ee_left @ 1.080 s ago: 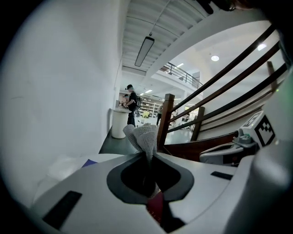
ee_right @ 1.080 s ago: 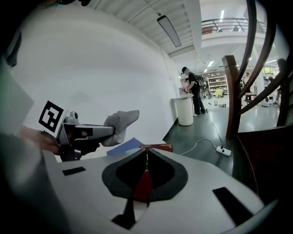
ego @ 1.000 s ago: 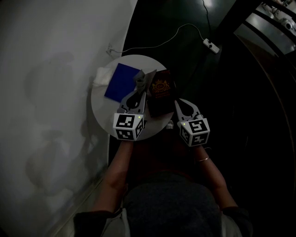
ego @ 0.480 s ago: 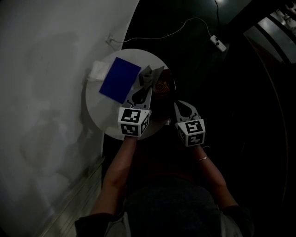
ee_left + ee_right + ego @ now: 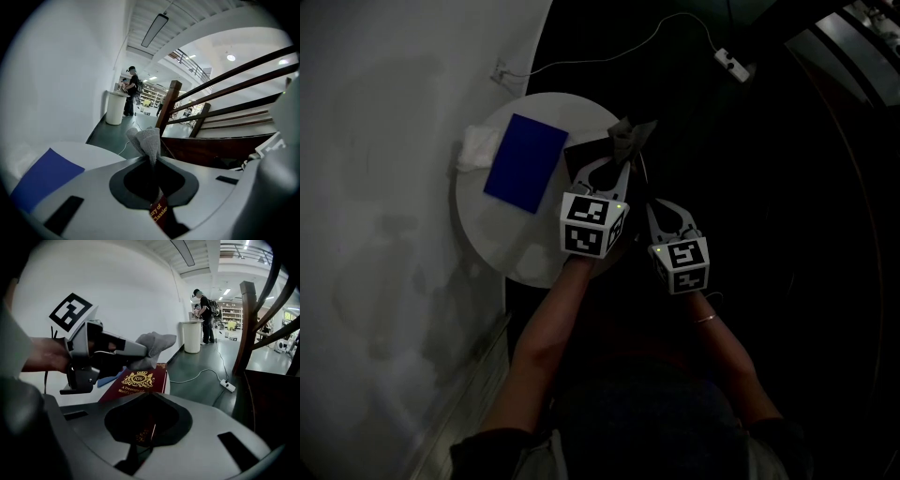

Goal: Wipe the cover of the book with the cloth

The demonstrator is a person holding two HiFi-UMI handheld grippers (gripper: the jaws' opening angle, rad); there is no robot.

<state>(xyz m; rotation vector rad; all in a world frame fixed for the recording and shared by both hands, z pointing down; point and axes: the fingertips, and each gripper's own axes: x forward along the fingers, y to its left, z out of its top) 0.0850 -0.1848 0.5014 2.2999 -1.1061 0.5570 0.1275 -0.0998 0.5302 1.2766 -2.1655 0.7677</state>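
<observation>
A dark red book with a gold crest (image 5: 139, 380) lies in front of my right gripper (image 5: 143, 427), which is shut on its near edge. My left gripper (image 5: 623, 155) is shut on a grey cloth (image 5: 631, 134). In the right gripper view the grey cloth (image 5: 153, 345) hangs from my left gripper's fingertips (image 5: 133, 350) just over the far part of the cover. The left gripper view shows the cloth (image 5: 147, 142) bunched between the jaws and the book's spine (image 5: 159, 213) below. The book is too dark to make out in the head view.
A blue book (image 5: 525, 162) and a white crumpled cloth (image 5: 473, 145) lie on the round white table (image 5: 502, 230) beside the white wall. A power strip (image 5: 733, 64) with its cable lies on the dark floor. A wooden stair railing (image 5: 168, 108) stands to the right.
My left gripper has carried the grey cloth to the right, away from the blue book and across the red book. The right gripper has stayed near the book's front edge.
</observation>
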